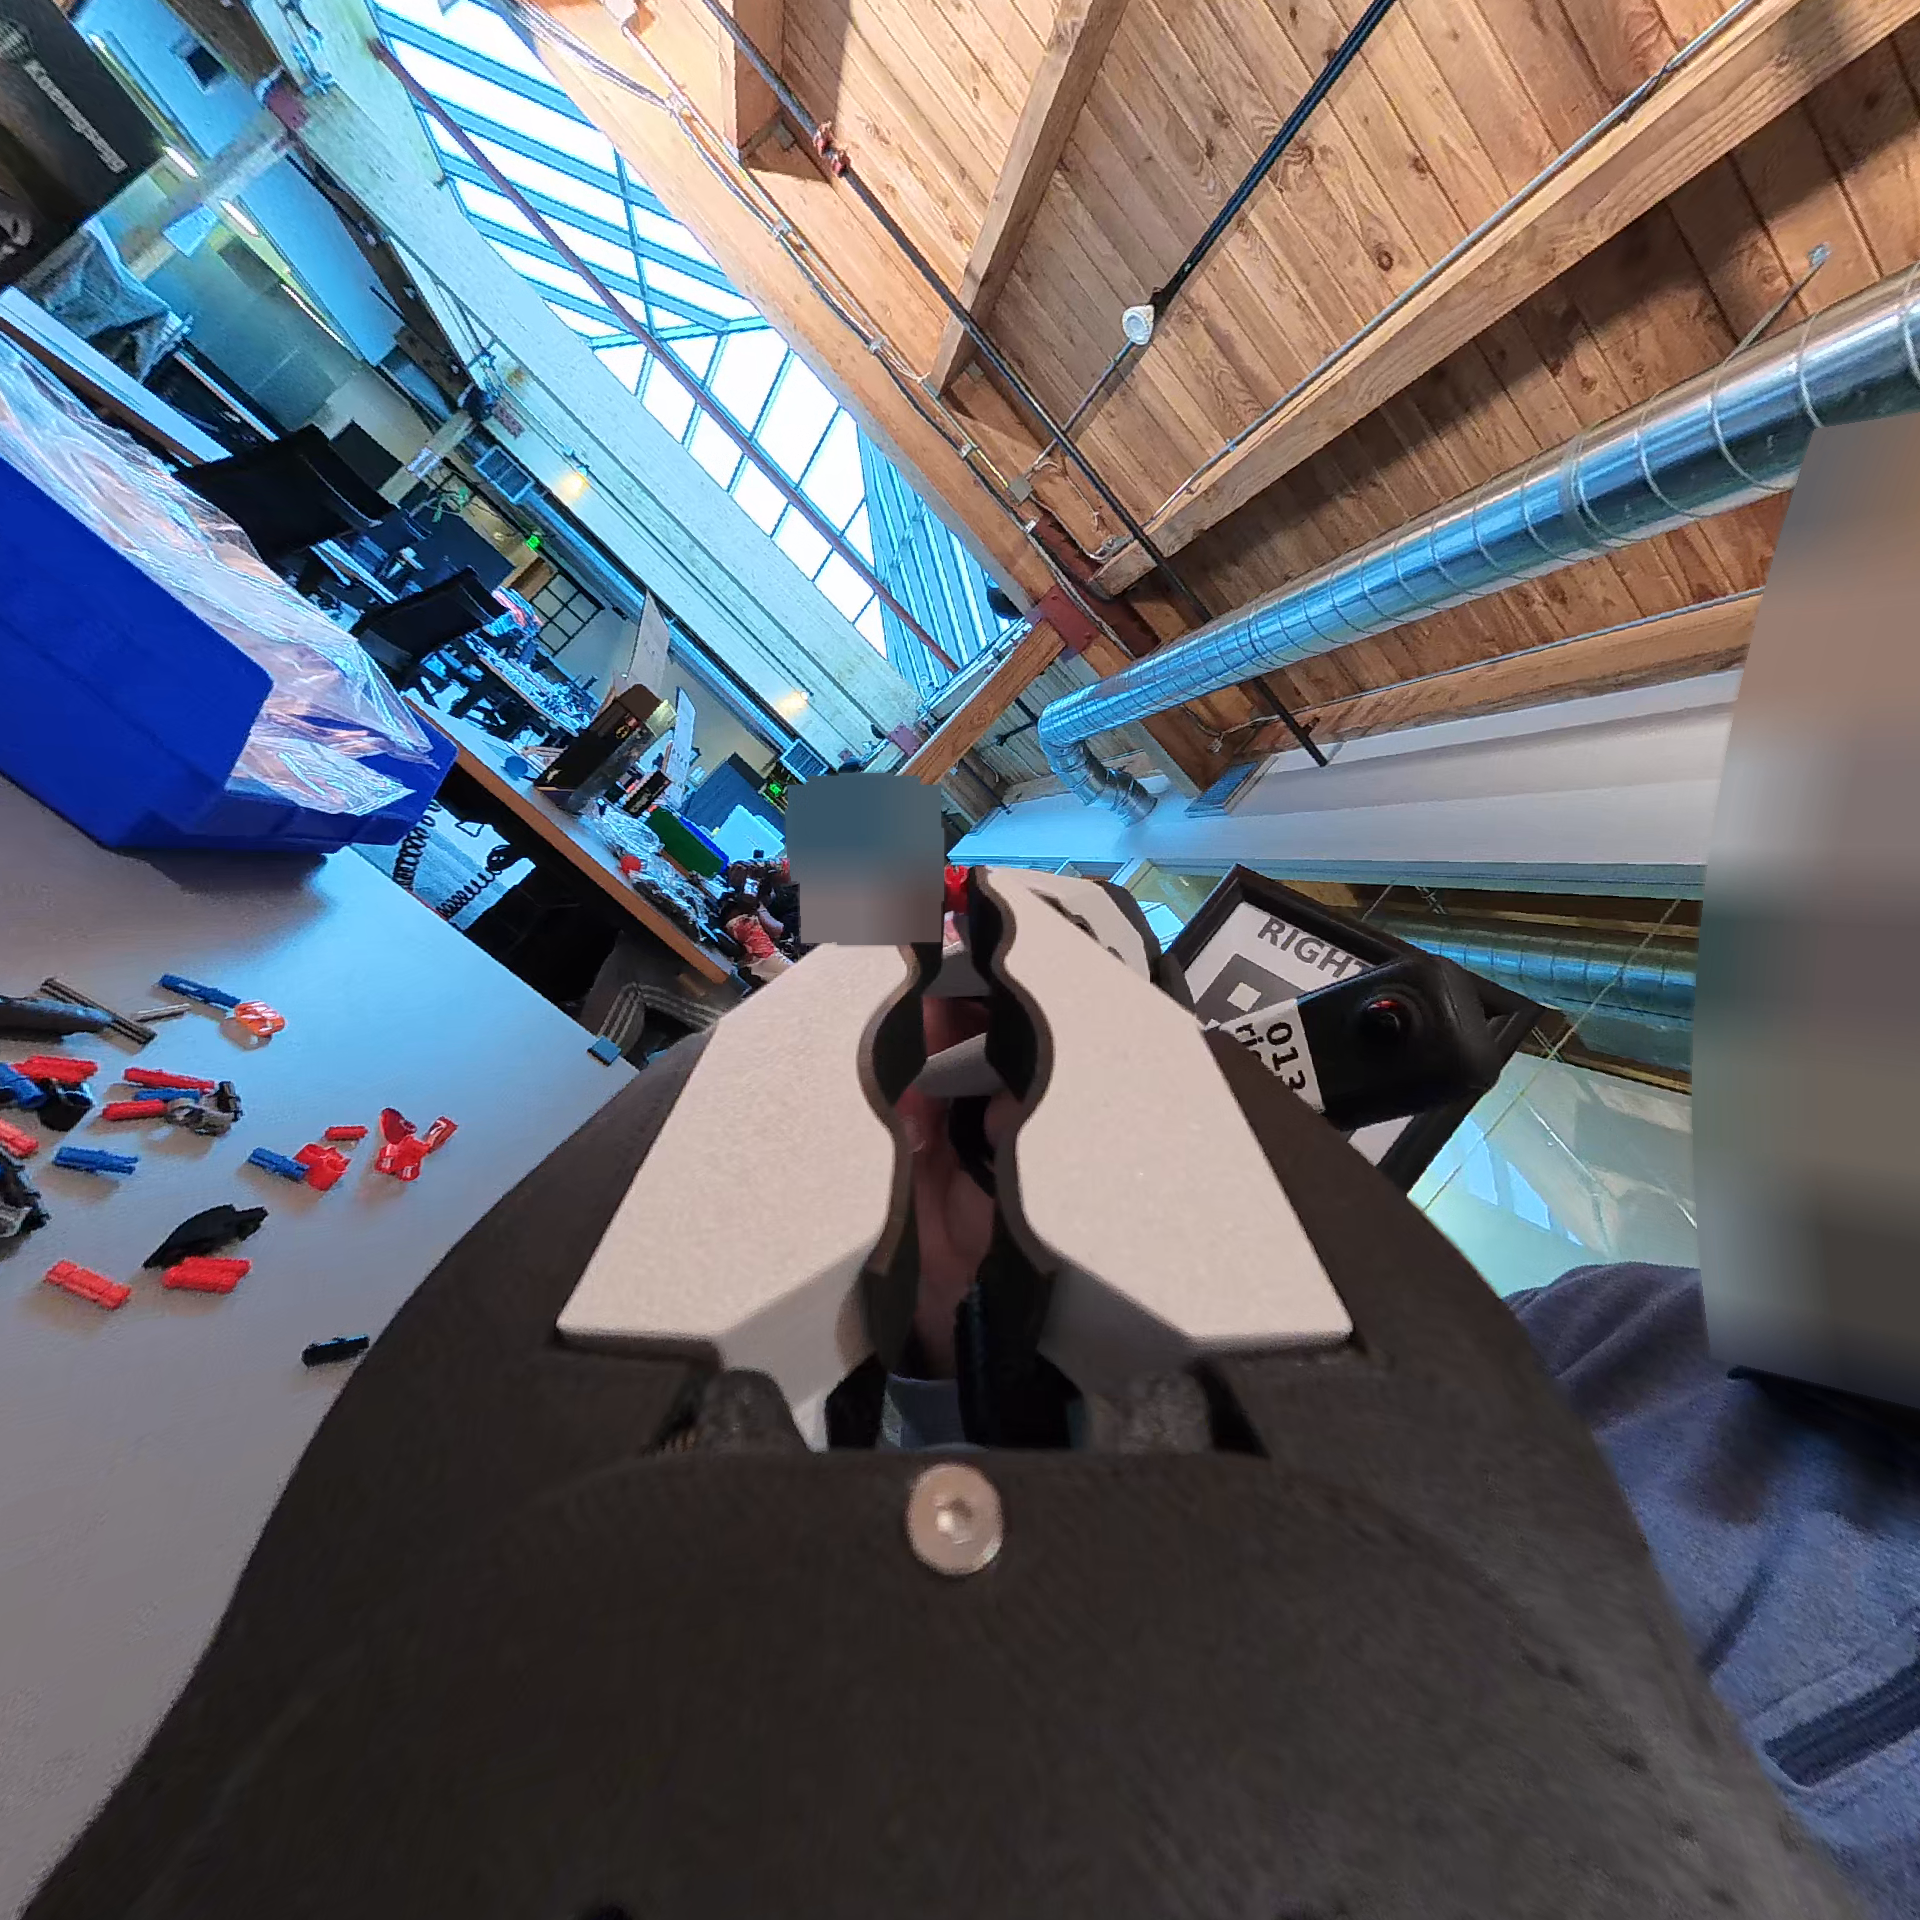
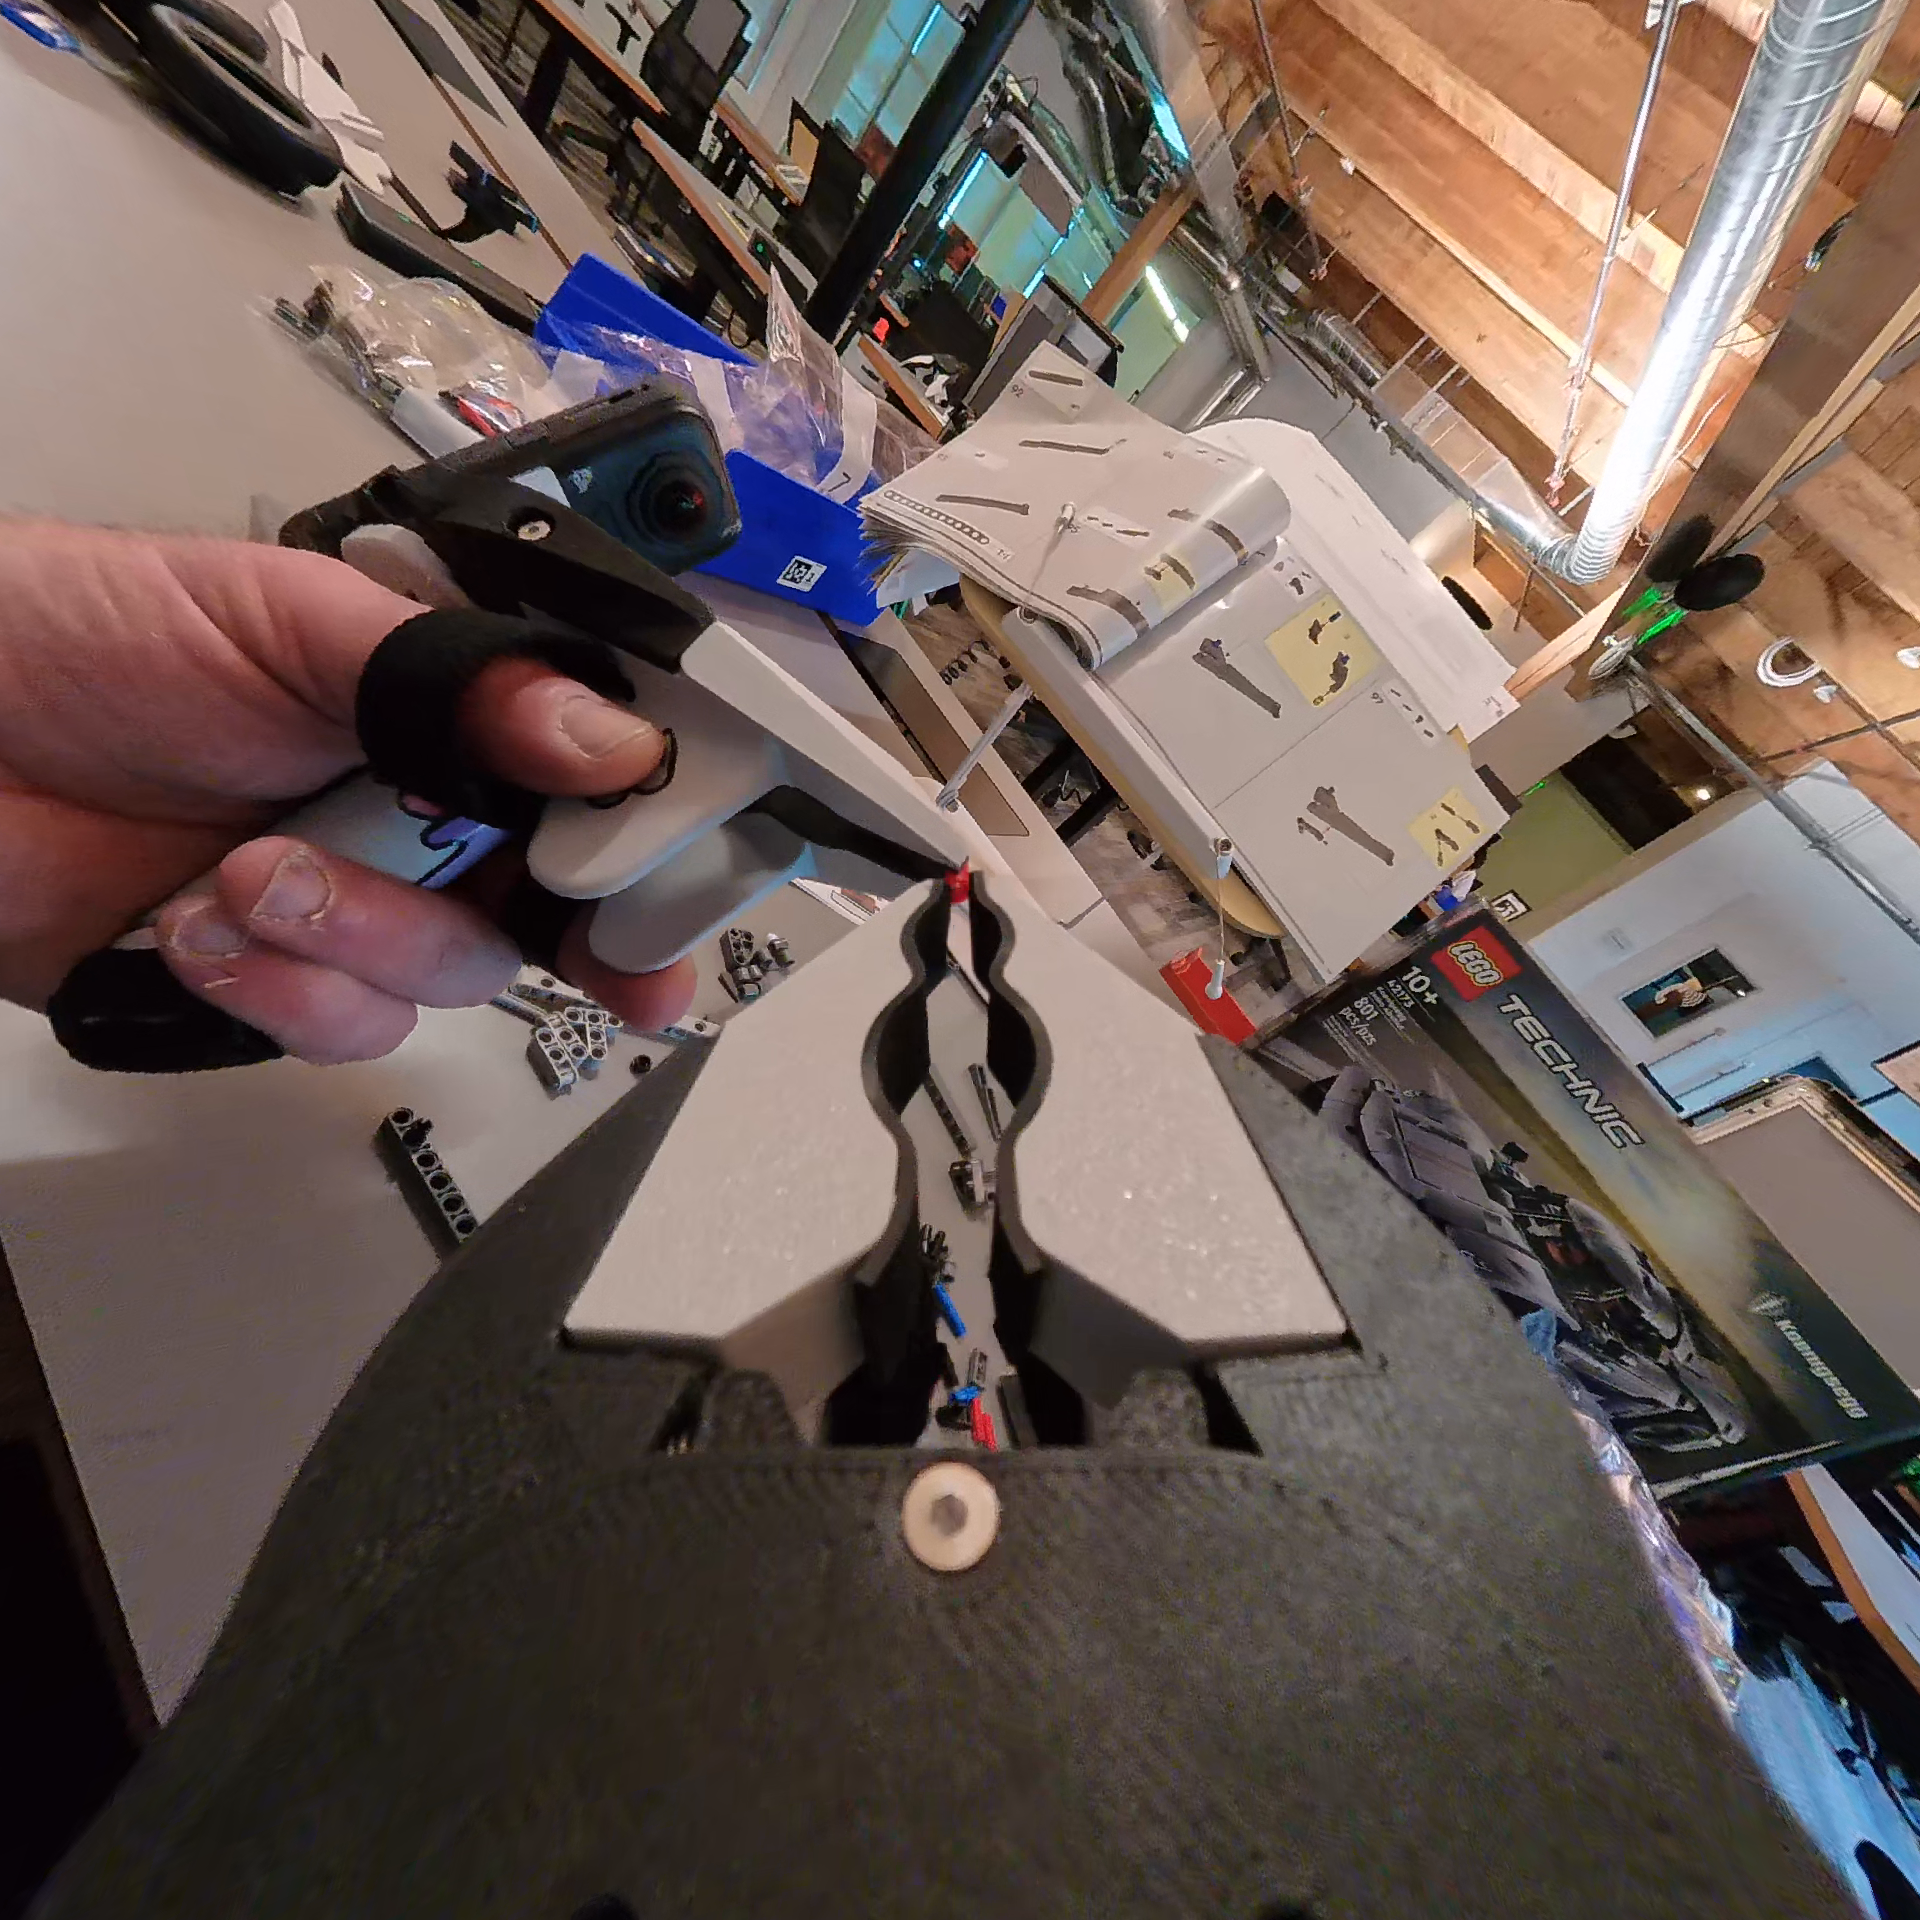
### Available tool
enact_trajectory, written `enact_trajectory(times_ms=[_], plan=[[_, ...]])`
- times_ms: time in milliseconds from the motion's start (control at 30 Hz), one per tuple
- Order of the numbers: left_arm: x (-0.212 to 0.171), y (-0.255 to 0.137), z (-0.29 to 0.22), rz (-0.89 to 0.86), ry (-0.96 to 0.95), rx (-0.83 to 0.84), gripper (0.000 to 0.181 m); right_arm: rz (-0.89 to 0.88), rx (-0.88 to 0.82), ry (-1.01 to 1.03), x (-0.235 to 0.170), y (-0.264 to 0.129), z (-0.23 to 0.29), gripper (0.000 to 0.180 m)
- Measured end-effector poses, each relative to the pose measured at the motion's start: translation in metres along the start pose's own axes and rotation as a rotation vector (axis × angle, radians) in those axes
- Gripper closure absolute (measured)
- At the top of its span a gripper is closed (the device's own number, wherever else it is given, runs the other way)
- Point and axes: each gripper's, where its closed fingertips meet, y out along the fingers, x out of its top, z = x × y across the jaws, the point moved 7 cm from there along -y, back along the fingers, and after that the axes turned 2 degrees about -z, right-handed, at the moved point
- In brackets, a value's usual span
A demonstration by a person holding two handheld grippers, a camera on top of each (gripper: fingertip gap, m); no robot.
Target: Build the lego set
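Your right tool has its jaws drawn almost together, and a small red piece sits pinched at their very tips, held up in the air well above the bench. Your left tool is also nearly closed. A narrow slit remains between its fingers, and I cannot tell whether it clamps anything or only rests against the piece.

What matters for the next move is that the two tools meet tip to tip. In the right wrist view, the left tool comes in from the upper left and slants down, so its point touches, or all but touches, the red piece from the far side. The piece lies straight ahead of both tools, on the line where they meet. It is too small to make out its long axis.

Your left hand is wrapped round its handle, with the wrist rolled so that the tool's camera looks back at you.

I judge this to be a hand-over or a seating press. Keep both tools on one line, because a sideways nudge would likely flick the piece down among the loose parts.
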Motion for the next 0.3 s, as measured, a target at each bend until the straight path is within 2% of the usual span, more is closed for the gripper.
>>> enact_trajectory(times_ms=[300], plan=[[-0.0018,0.0027,0.0007,-0.006,-0.009,-0.010,0.179,0.008,-0.005,-0.017,-0.0013,-0.0025,-0.0013,0.180]])
